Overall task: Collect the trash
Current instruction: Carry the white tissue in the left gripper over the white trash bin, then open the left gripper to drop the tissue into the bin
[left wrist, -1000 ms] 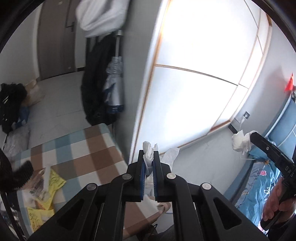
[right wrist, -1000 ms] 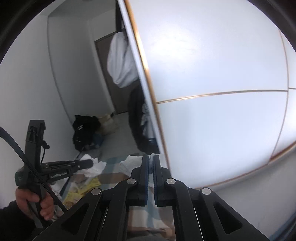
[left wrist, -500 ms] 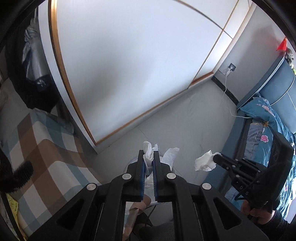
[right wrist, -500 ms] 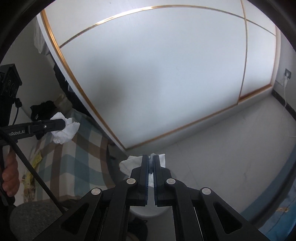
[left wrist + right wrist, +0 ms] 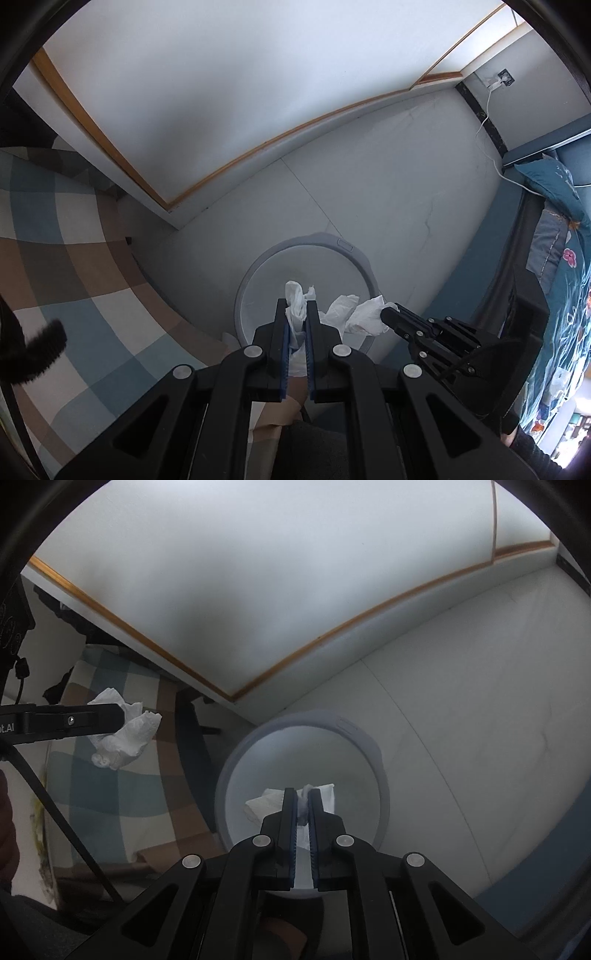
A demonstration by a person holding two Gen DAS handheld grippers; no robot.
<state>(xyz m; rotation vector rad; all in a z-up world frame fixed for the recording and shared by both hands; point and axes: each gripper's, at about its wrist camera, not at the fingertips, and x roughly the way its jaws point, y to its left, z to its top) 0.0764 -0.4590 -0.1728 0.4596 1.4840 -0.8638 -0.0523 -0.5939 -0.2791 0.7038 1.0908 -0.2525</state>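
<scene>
Tissue point(image 5: 295, 308), crumpled and white, sits clamped in the left tool point(image 5: 296, 314), poised right over the round grey bin point(image 5: 354, 254) on the floor! Second tissue point(image 5: 305, 801) rides in the right tool point(image 5: 303, 805), above the bin's mouth too, and those jaws are opening, paper between them. Pale floor point(image 5: 388, 166) spreads around the bin, checked bedspread point(image 5: 74, 236) off to one side, white wardrobe door point(image 5: 221, 74) behind.
</scene>
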